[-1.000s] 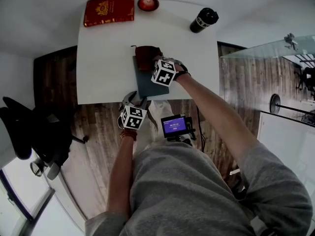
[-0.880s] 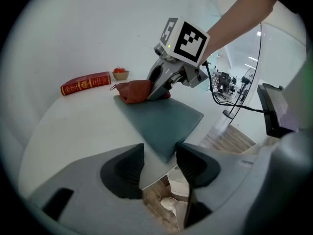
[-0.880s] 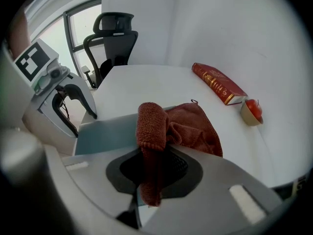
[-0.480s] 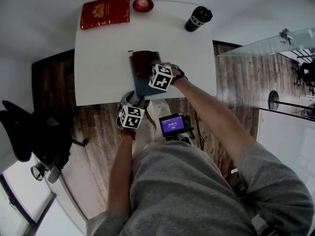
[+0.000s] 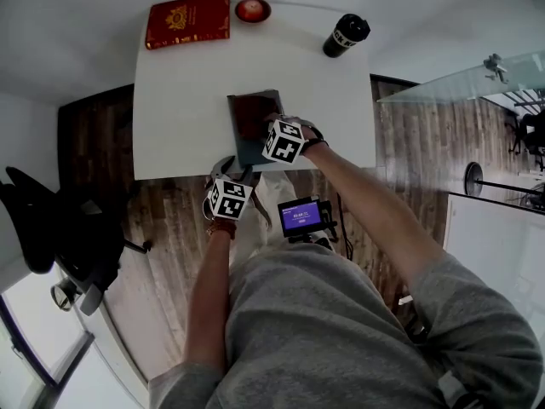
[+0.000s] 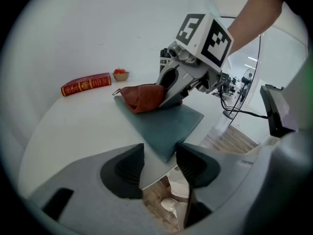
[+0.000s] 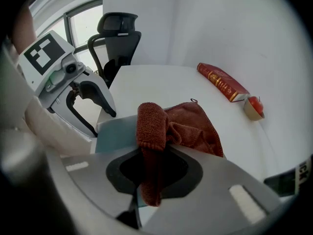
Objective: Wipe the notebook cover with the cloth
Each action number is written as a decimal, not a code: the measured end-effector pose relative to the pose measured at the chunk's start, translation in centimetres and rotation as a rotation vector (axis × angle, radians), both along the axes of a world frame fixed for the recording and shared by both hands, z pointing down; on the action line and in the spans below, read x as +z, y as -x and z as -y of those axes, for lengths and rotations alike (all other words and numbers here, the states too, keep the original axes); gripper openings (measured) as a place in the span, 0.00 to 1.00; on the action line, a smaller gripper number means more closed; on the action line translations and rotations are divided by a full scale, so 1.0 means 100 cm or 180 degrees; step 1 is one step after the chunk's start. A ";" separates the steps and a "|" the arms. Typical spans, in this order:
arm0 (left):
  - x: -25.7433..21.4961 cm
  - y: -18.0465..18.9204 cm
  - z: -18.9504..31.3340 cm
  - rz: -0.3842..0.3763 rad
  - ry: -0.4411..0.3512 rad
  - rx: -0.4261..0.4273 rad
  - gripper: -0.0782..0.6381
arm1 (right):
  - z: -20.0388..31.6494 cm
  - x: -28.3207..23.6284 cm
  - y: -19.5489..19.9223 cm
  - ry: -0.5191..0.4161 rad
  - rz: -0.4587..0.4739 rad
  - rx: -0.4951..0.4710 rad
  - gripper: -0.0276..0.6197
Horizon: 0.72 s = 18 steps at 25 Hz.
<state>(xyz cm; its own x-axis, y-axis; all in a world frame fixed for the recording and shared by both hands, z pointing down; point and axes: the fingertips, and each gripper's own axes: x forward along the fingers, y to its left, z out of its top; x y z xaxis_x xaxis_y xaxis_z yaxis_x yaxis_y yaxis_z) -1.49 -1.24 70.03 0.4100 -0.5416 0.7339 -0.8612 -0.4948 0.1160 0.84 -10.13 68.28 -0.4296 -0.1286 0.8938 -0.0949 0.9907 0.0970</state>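
**A:** Cloth (image 7: pixel 181 124) status?

**B:** Pinched in right gripper (image 7: pixel 154 173), which is clamped on a fold. The rest is bunched on the far end of the notebook (image 5: pixel 249 152).

**A:** Notebook position?

**B:** On the table (image 5: pixel 179 100) at the near edge. Long axis runs near to far, slightly skewed. Bare cover lies on the near side of the cloth, toward the person.

**A:** So the stroke drags near along that axis?

**B:** My guess, yes. Right gripper is closest. Left gripper (image 6: pixel 159 165) is spread, nothing between its jaws, and hangs just off the near edge by the notebook's near left corner. It could pin that corner if the notebook slides.
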 end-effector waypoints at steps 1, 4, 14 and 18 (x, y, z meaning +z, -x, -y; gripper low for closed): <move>0.000 0.000 0.000 0.0001 0.0001 -0.0005 0.39 | -0.003 0.000 0.000 0.0006 0.0002 -0.0002 0.13; -0.001 -0.001 -0.001 0.0012 -0.0005 -0.0018 0.39 | -0.010 -0.001 -0.002 0.0014 0.0016 0.0010 0.13; 0.000 0.000 -0.001 0.0012 0.0009 -0.0028 0.39 | -0.033 -0.001 -0.006 0.0045 0.0056 0.0097 0.13; -0.001 0.001 0.000 0.0019 0.0004 -0.0040 0.39 | -0.042 -0.001 -0.008 0.0083 0.0077 0.0079 0.13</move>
<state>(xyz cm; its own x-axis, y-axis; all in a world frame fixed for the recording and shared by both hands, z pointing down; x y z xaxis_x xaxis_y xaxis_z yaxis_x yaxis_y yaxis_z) -1.55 -1.27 69.97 0.3989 -0.5458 0.7369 -0.8680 -0.4838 0.1115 1.61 -5.97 68.13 -0.4481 -0.1161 0.8864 -0.1214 0.9902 0.0684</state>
